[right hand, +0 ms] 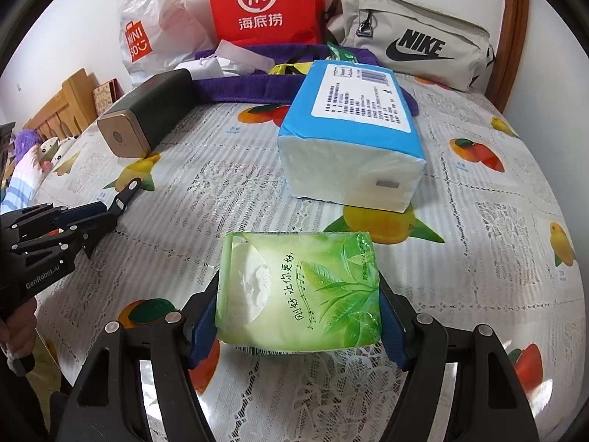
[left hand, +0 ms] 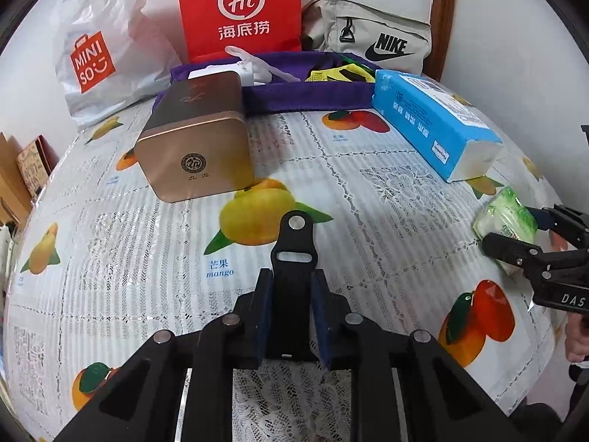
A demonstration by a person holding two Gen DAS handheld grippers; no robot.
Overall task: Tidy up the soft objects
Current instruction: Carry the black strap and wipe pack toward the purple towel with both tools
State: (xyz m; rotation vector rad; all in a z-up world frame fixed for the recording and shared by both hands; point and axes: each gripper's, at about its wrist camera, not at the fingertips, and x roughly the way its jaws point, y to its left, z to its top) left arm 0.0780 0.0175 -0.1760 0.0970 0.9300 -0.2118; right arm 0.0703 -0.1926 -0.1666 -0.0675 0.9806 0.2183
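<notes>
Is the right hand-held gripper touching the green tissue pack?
Touching. The right wrist view shows the right hand-held gripper with a blue pad pressed against each side of the green tissue pack, no gap on either side.

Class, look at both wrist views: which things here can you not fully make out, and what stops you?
- Contents of the purple fabric bag: left wrist view, its own wall hides most of what lies inside.
- Underside of the green plastic tissue pack: right wrist view, faces the table between the right hand-held gripper pads.
- Beige zipped Nike pouch: left wrist view, the bag covers its lower part.
</notes>
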